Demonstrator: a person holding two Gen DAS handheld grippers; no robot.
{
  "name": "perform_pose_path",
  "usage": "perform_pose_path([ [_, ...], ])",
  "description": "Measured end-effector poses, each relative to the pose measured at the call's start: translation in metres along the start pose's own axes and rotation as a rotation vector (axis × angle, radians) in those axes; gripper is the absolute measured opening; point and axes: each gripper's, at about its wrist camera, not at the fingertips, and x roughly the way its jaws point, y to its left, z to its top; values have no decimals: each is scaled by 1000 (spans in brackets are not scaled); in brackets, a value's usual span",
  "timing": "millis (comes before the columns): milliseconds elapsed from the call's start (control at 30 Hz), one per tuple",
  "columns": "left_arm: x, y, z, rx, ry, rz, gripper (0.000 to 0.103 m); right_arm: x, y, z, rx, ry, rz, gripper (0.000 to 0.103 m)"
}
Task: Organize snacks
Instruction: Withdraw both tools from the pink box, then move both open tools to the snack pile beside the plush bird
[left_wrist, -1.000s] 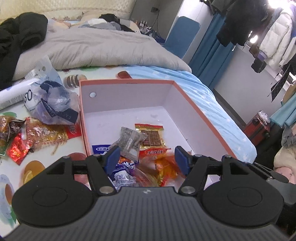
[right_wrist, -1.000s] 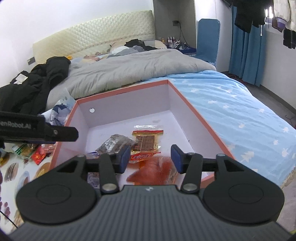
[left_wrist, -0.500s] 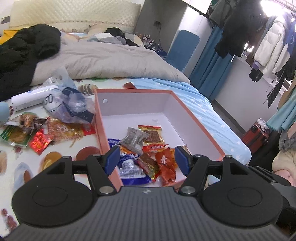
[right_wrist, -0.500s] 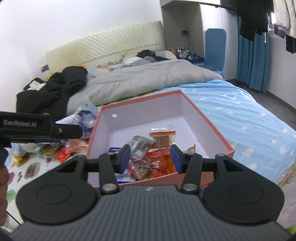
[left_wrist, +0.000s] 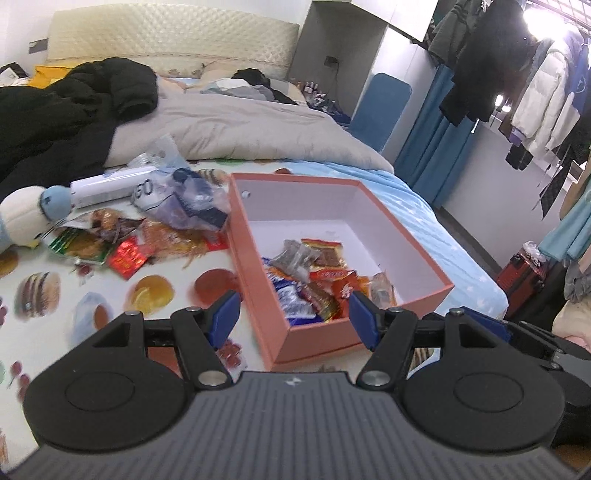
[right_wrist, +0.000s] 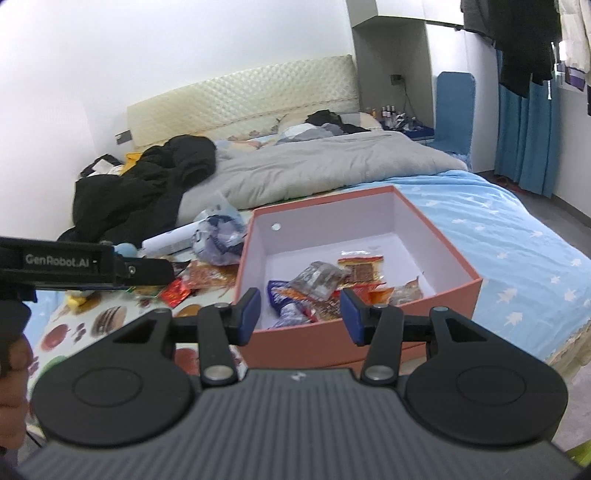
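Snacks (left_wrist: 314, 280) partly fill the orange box (left_wrist: 424, 295) on the bed; more packets (left_wrist: 125, 251) lie loose toward its left edge. Left gripper (left_wrist: 293, 317) and right gripper (right_wrist: 299, 314) gape empty.

salmon-pink box (left_wrist: 402, 236) white inside; sheet (right_wrist: 517, 236) light blue, white stars; cloth (left_wrist: 44, 291) white, food prints.
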Motion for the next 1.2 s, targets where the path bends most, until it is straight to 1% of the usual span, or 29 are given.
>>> perform_pose_path([
  [100, -9, 8, -10, -28, 10, -4, 70, -6, 11, -7, -20, 12, 29, 50],
  [200, -19, 12, -21, -23, 5, 23, 70, -12, 22, -13, -39, 27, 65, 50],
  [400, -39, 26, -36, -72, -1, 34, 70, -18, 41, -22, -85, 46, 125, 50],
  [567, -49, 39, -46, -88, -6, 61, 70, -16, 53, -27, -93, 58, 148, 50],
  [733, -53, 62, -49, -129, -24, 88, 70, -8, 63, -28, -95, 64, 163, 50],
  [833, -49, 78, -50, -162, -27, 102, 70, -3, 69, -28, -111, 61, 171, 50],
  [933, -43, 96, -54, -193, -20, 109, 70, 7, 76, -30, -124, 79, 178, 50],
  [1200, -8, 150, -58, -272, 2, 152, 70, 44, 102, -39, -166, 132, 198, 50],
])
